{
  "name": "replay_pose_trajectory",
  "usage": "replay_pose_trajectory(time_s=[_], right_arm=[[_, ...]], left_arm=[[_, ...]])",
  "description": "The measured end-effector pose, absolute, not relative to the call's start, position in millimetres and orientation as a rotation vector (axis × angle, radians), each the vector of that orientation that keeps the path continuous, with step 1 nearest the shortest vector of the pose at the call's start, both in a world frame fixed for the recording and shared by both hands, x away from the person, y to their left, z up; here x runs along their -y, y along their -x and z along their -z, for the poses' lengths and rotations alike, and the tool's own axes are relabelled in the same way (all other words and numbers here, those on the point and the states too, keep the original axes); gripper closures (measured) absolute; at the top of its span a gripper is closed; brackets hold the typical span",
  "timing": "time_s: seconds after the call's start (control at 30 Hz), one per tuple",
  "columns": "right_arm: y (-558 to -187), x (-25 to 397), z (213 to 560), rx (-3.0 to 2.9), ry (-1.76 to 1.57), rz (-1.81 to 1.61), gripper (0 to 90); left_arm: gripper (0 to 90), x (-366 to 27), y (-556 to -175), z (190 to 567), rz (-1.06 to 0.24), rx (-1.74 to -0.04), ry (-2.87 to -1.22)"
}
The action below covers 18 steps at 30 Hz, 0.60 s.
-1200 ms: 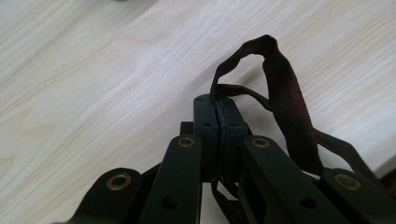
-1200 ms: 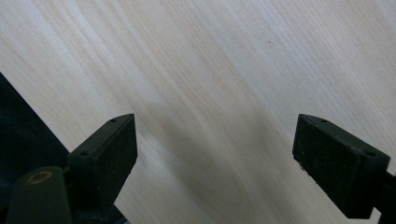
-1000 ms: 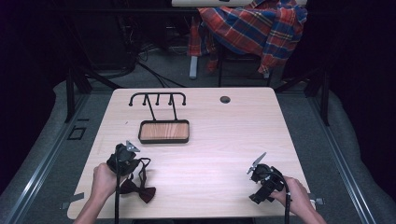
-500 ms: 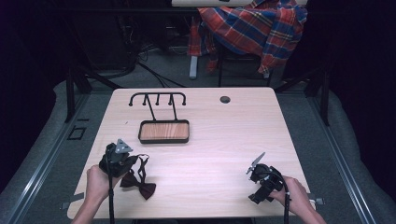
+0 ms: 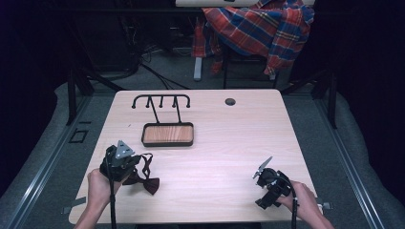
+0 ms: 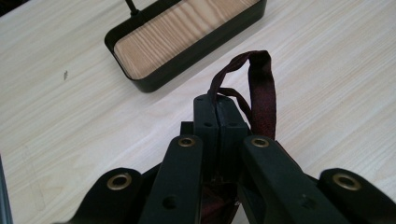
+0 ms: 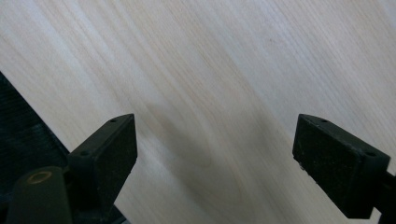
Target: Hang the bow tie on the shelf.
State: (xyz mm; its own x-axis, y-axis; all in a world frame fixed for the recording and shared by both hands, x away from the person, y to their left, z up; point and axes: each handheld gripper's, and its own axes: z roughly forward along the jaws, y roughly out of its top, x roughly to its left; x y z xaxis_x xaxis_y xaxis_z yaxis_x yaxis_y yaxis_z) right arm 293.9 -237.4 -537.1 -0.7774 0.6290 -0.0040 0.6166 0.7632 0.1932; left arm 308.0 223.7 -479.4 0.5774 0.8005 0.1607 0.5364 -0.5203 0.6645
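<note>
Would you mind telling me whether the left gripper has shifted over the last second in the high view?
Yes. The left gripper, shut on the bow tie, has drifted left, away from the wooden tray, which has stayed put.

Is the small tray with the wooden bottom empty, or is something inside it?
Empty. In the high view the tray shows bare wood, and the left gripper view shows the same; the bow tie lies outside it, nearer the person.

A plaid shirt (image 5: 260, 33) drapes over a chair beyond the counter (image 5: 229, 143) at twelve o'clock. A small dark round hole (image 5: 230, 101) sits near the counter's far edge.
</note>
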Motion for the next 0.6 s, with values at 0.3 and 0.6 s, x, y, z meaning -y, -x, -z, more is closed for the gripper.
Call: replay_pose_trajectory(time_s=[0.3, 0.6], right_arm=[[-293, 243, 536, -2.855, -1.063, -0.278, 13.5], [-297, 248, 531, -2.832, -1.085, -0.311, 13.5]], left_arm=[[88.9, -222, -310, 475, -0.642, -1.040, -2.242], [88.9, -228, -308, 471, -0.658, -1.049, -2.231]])
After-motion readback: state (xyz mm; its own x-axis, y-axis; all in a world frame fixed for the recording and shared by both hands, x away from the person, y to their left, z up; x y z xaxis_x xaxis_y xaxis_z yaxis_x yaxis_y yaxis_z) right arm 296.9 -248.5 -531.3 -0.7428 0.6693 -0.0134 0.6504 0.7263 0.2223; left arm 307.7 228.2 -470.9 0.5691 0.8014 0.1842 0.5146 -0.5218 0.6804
